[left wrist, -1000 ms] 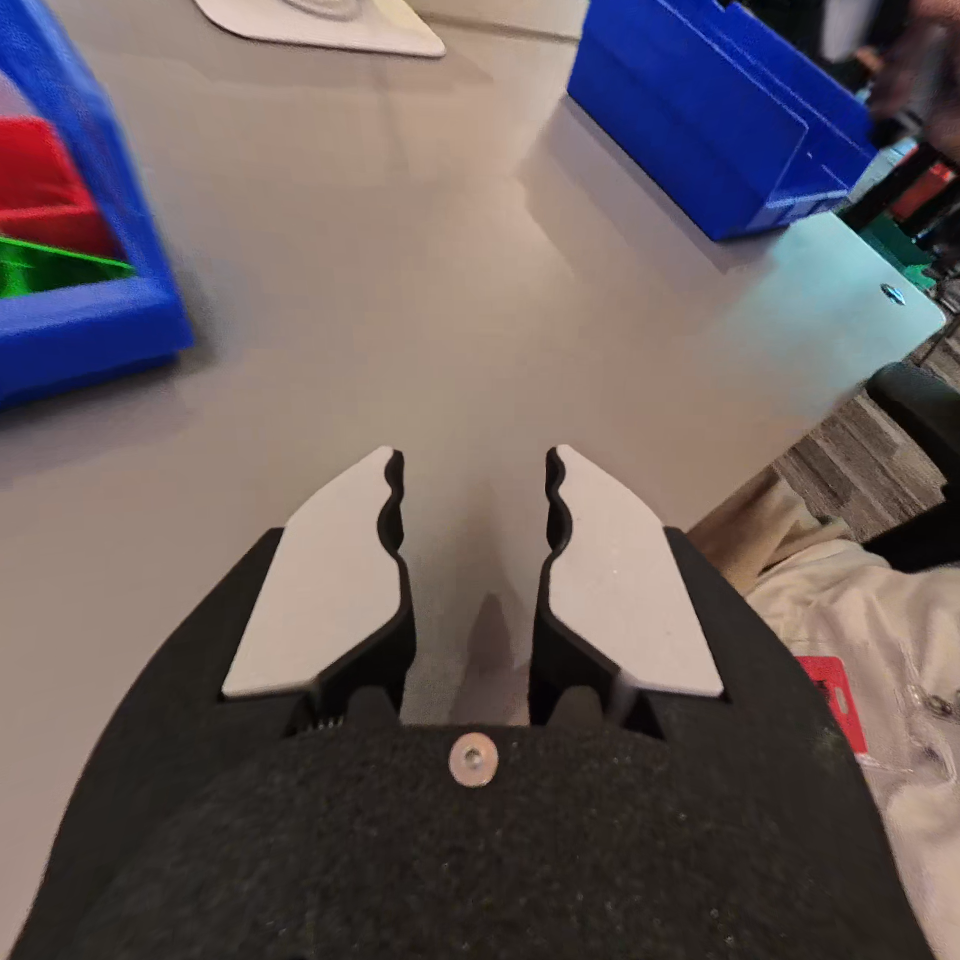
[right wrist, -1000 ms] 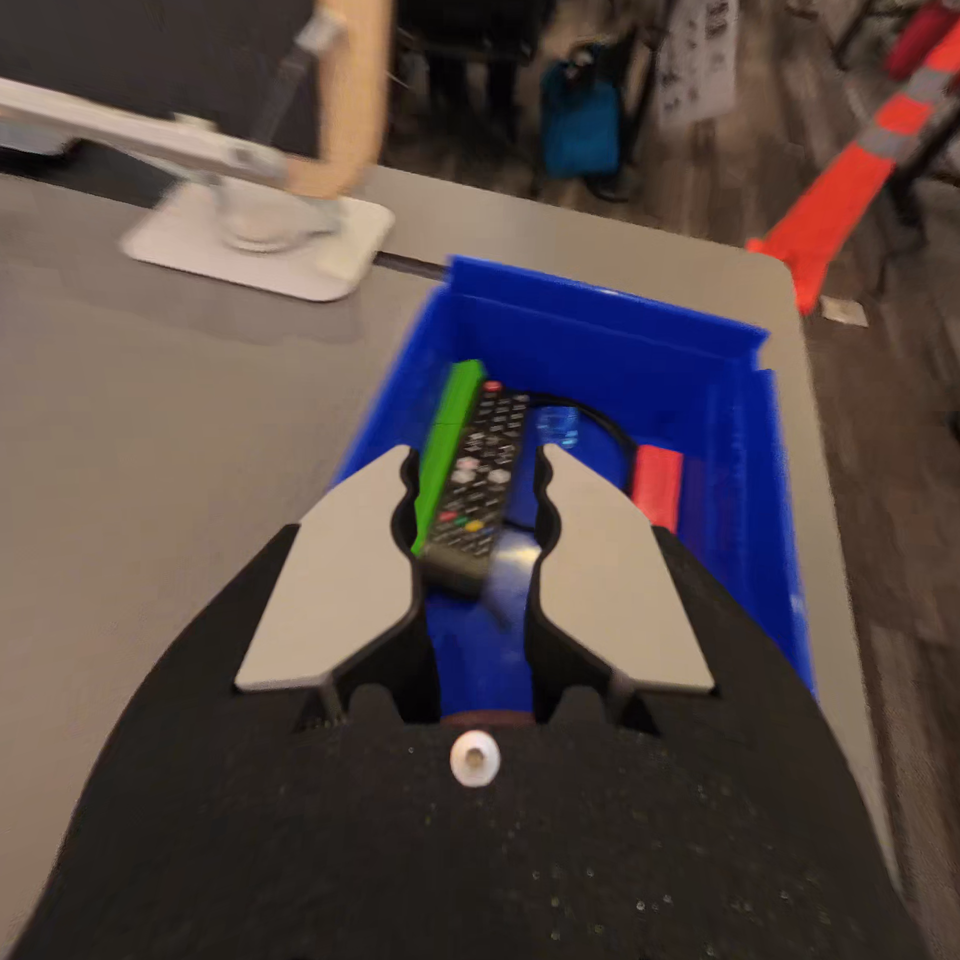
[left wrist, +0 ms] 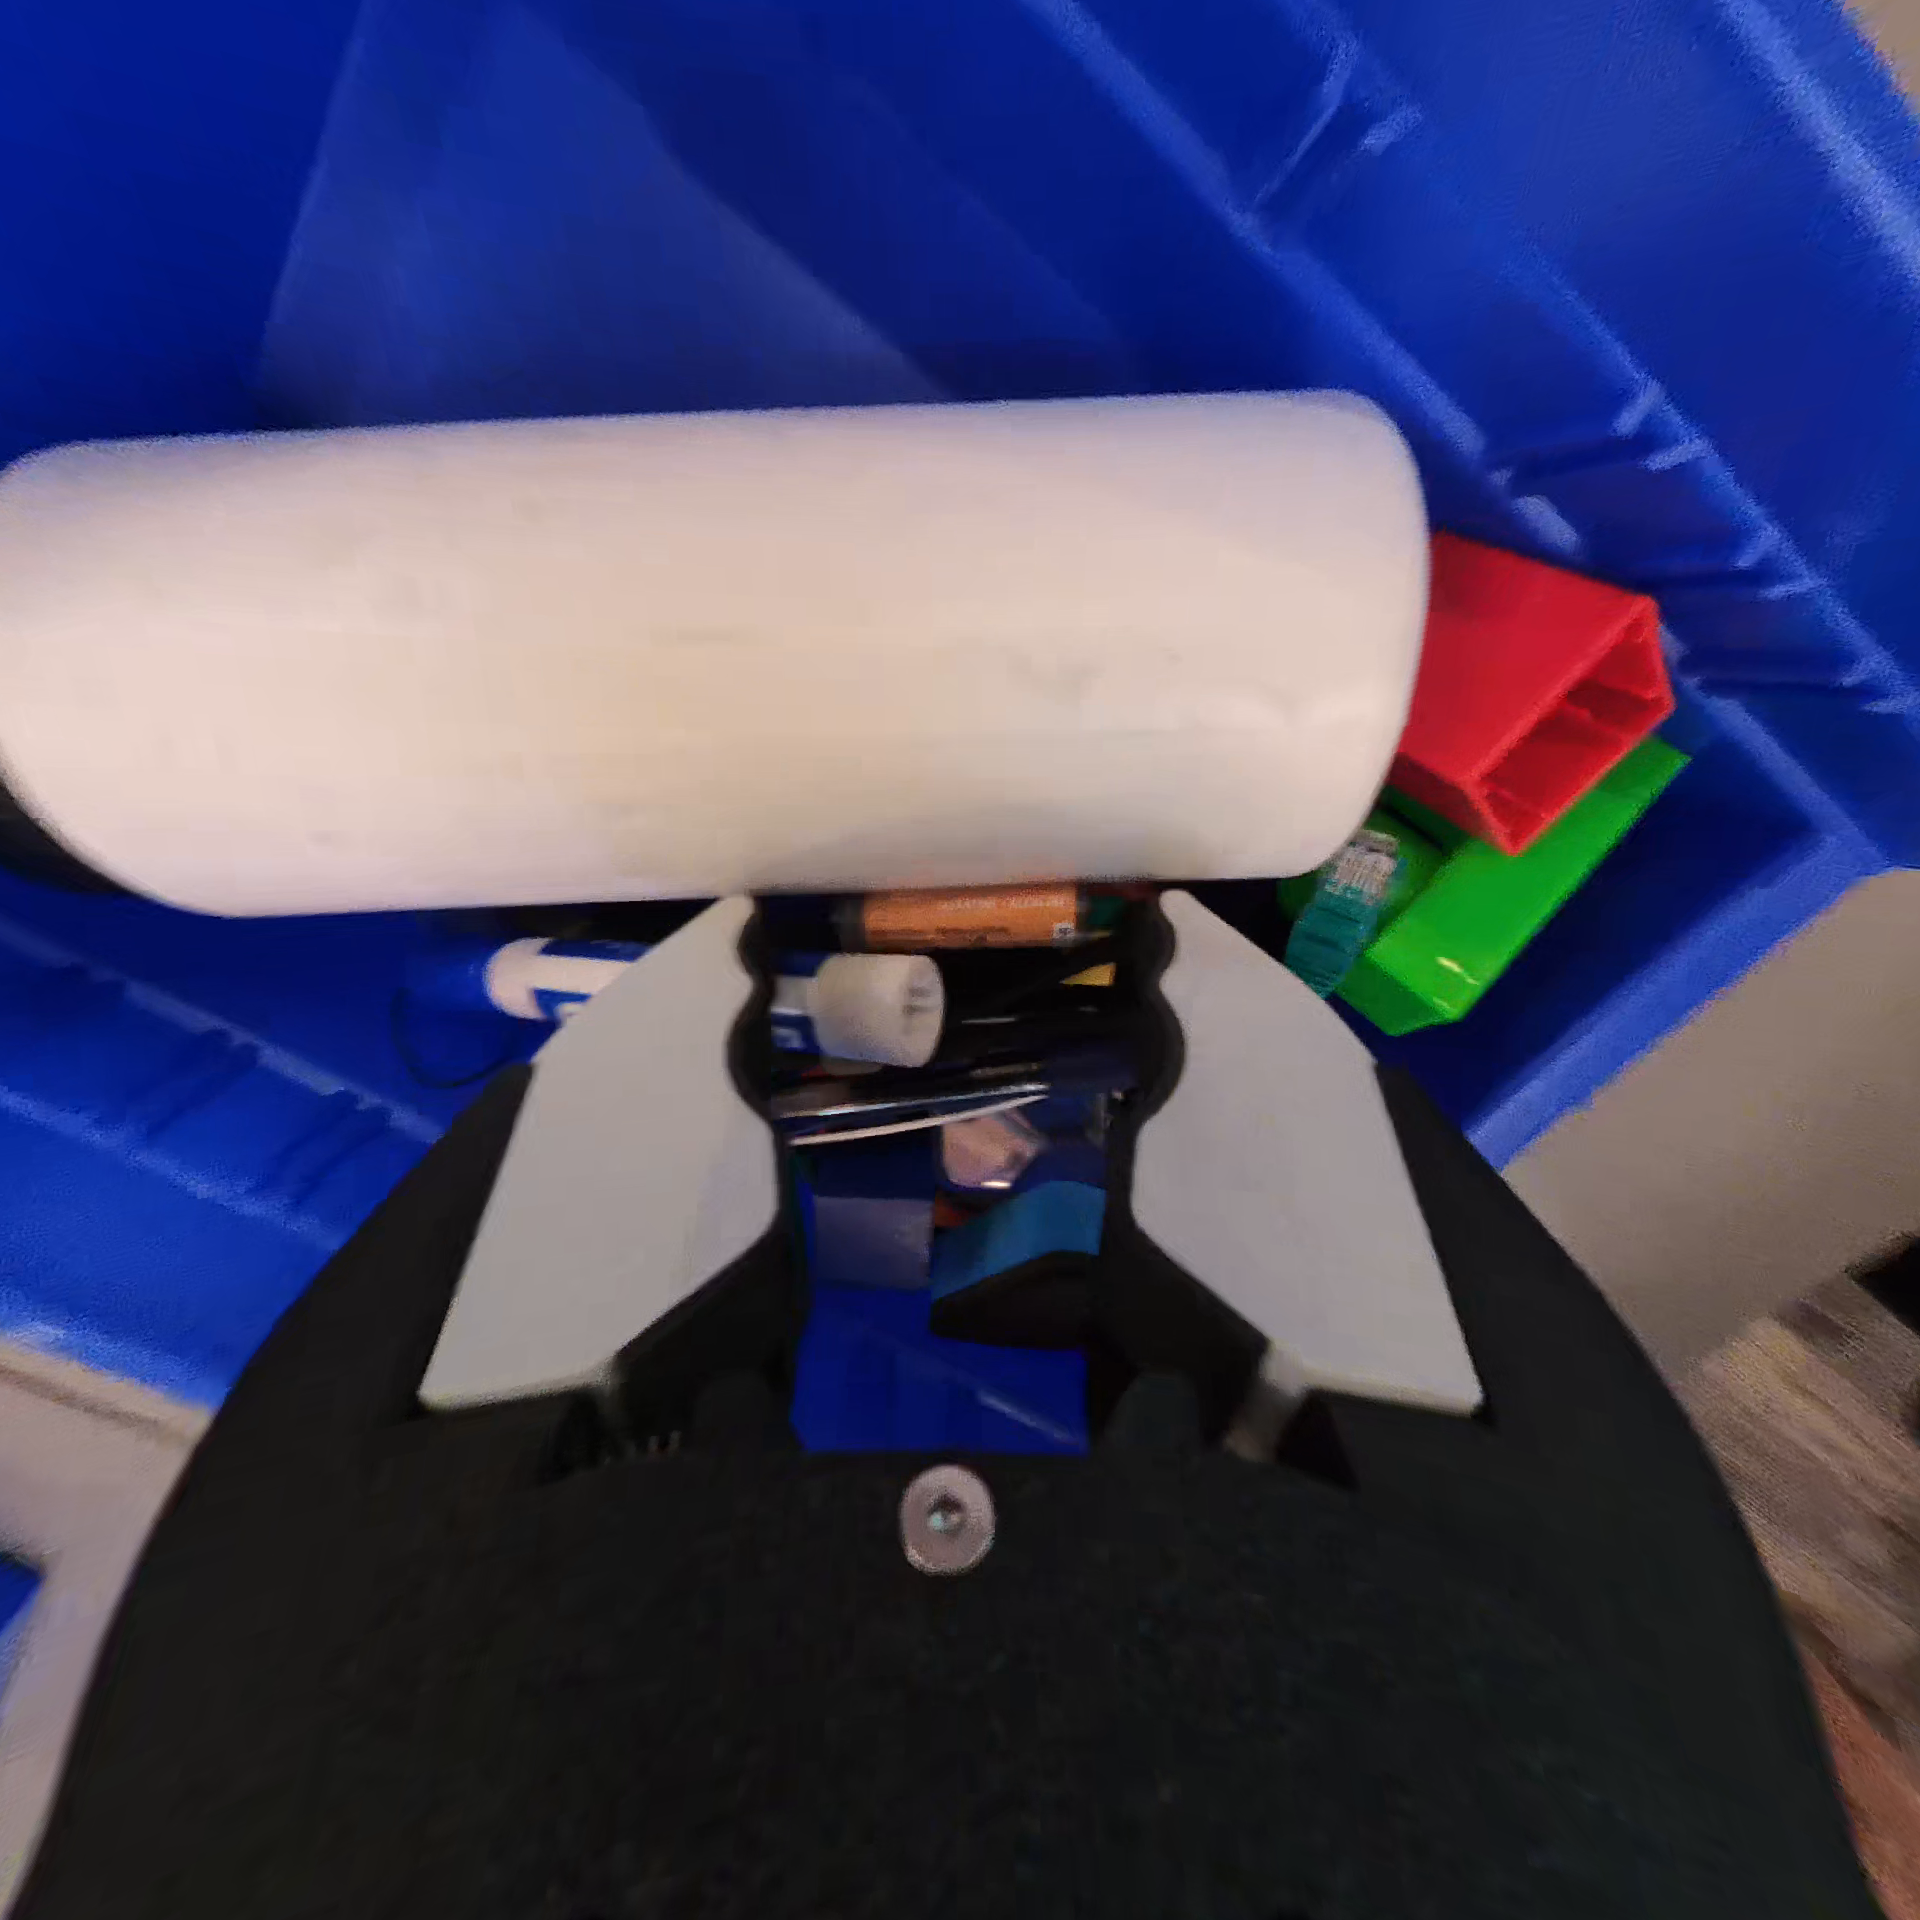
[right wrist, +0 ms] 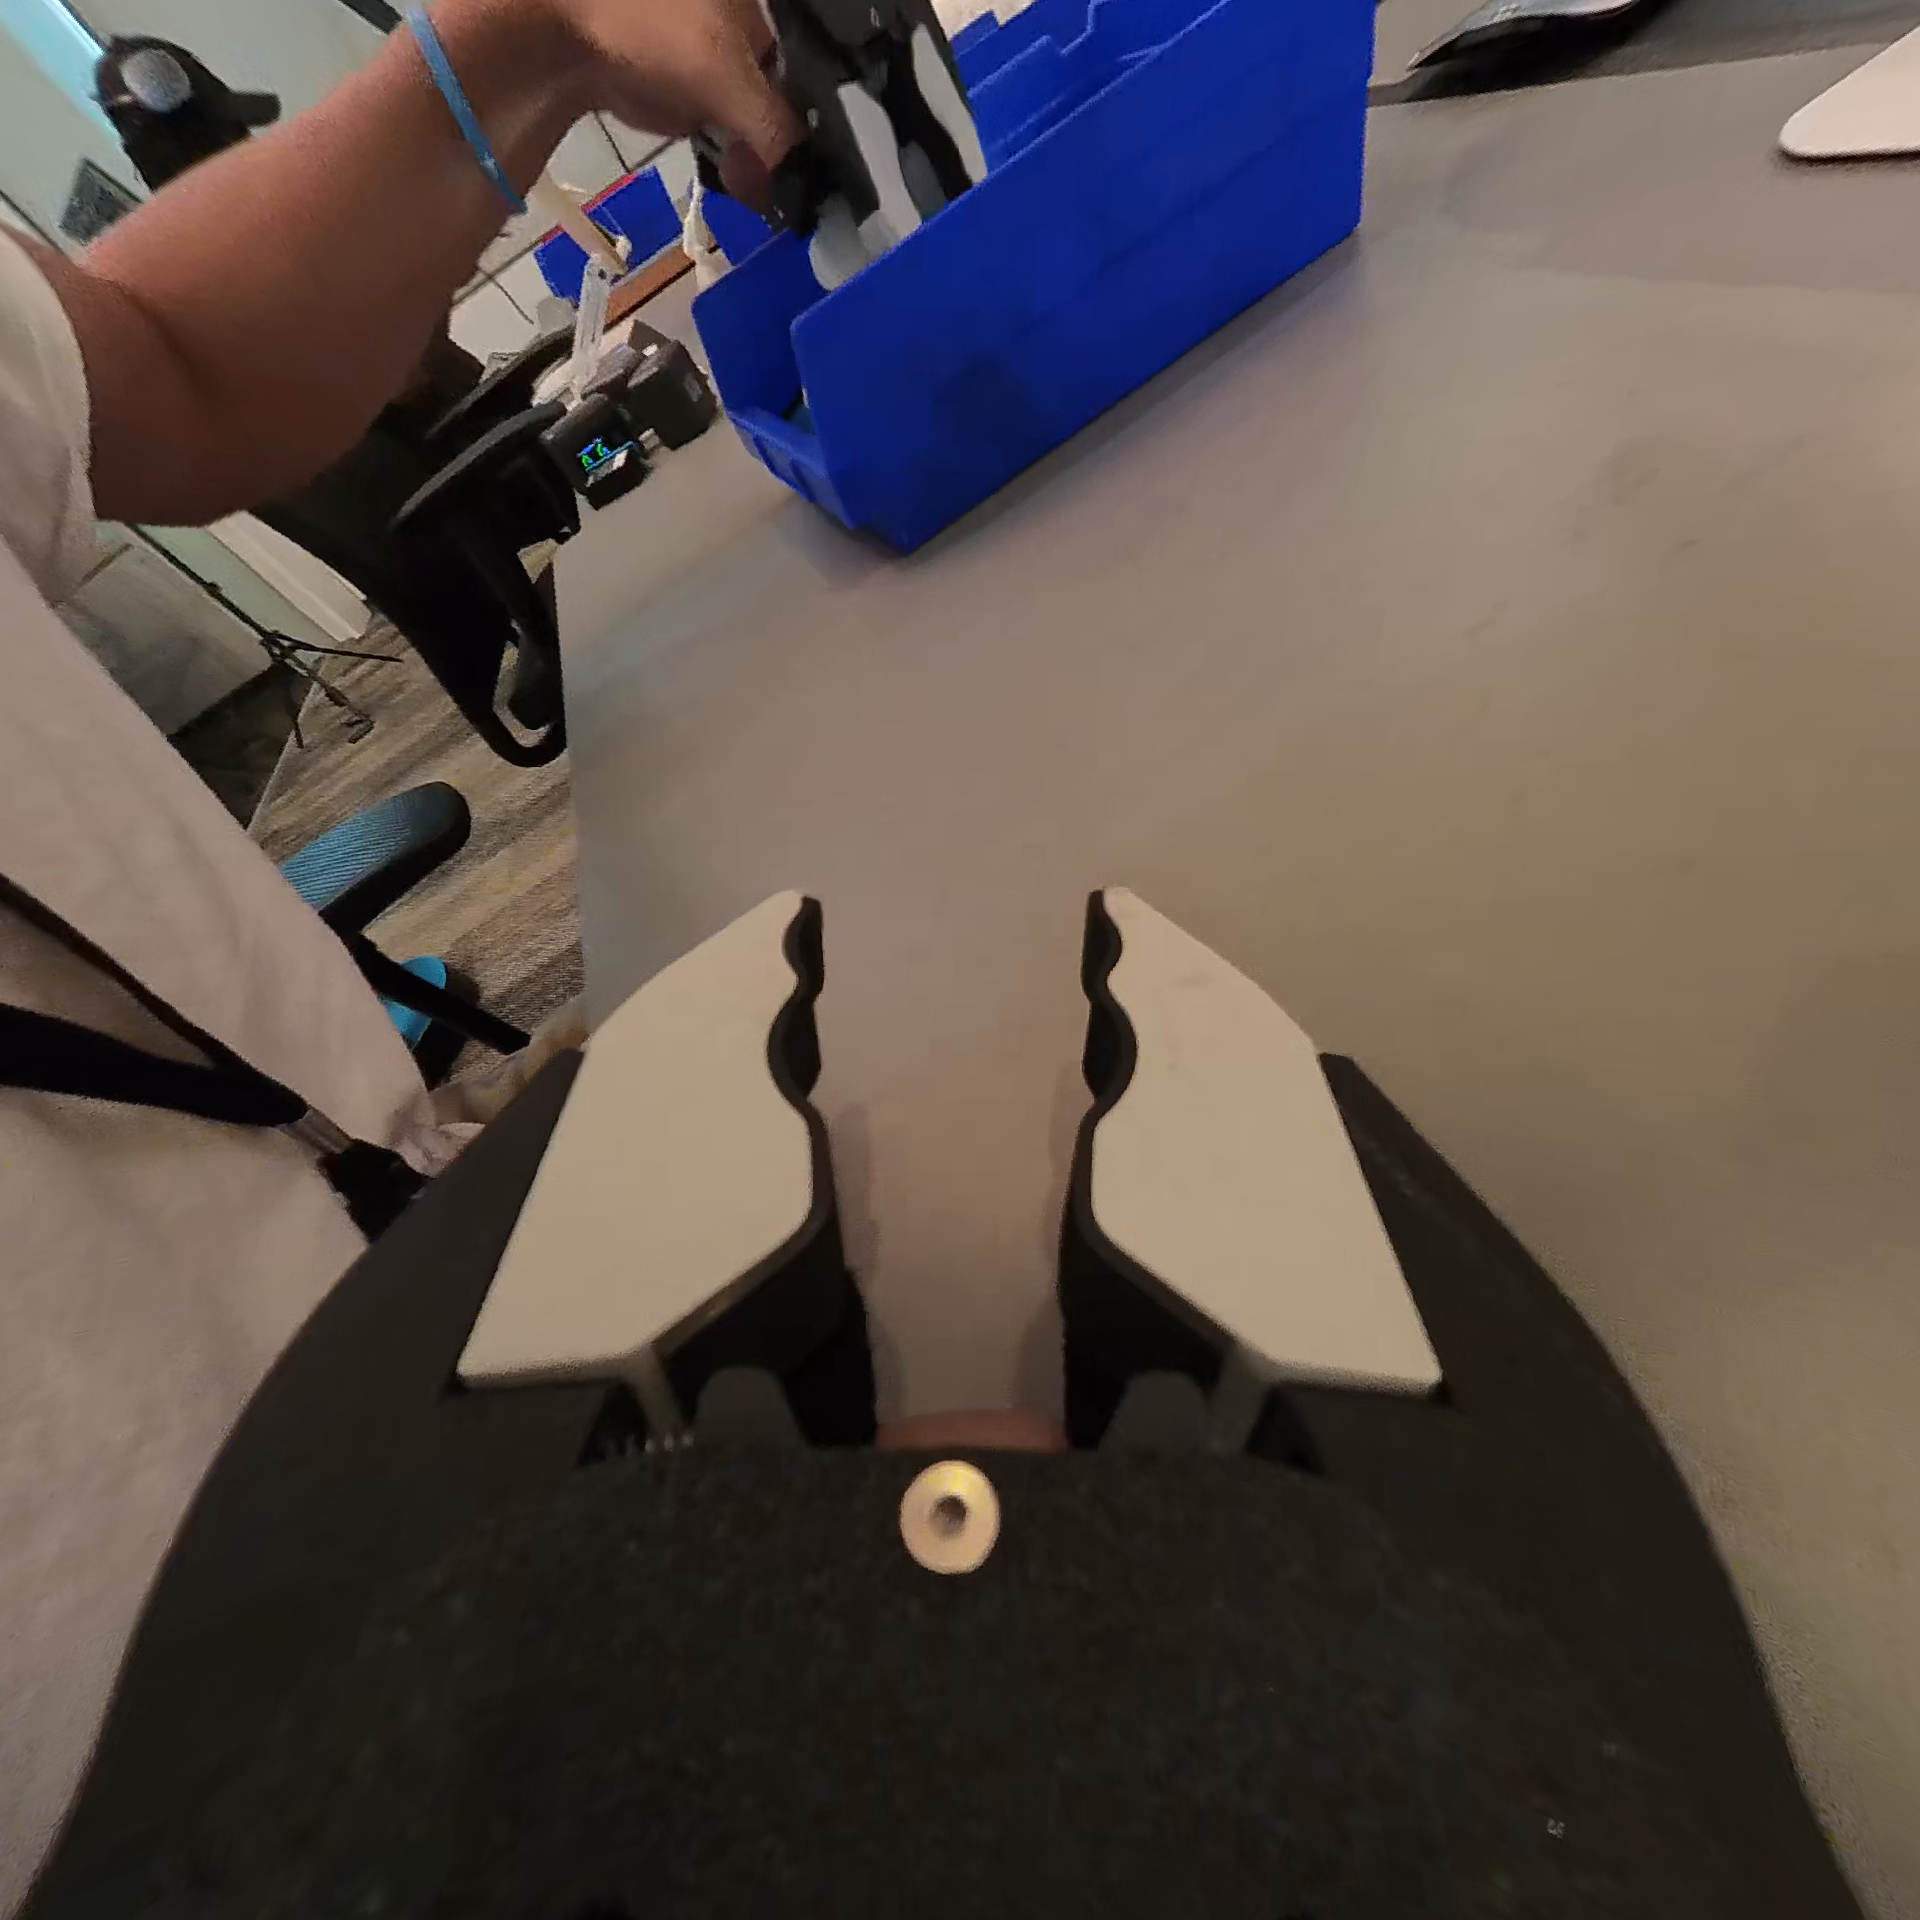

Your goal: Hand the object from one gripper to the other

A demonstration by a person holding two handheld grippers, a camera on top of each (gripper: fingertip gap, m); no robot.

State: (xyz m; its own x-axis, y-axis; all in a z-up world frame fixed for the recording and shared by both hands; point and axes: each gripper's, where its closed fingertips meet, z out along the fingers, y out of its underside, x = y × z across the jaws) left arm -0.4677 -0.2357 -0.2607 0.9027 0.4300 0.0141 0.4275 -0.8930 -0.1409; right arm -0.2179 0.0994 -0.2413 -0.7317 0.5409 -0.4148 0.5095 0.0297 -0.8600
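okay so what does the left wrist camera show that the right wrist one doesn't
Only the left wrist view shows the bin's contents: a big white cylinder, an orange battery, red and green blocks, with the open left gripper over them. Only the right wrist view shows the open right gripper over bare grey table and the person's arm. Both show the blue bin.

We find the blue bin [left wrist: 935, 208] of glossy moulded plastic, the white cylinder [left wrist: 707, 655] smooth and matt, the table [right wrist: 1351, 727] matt grey, smooth.
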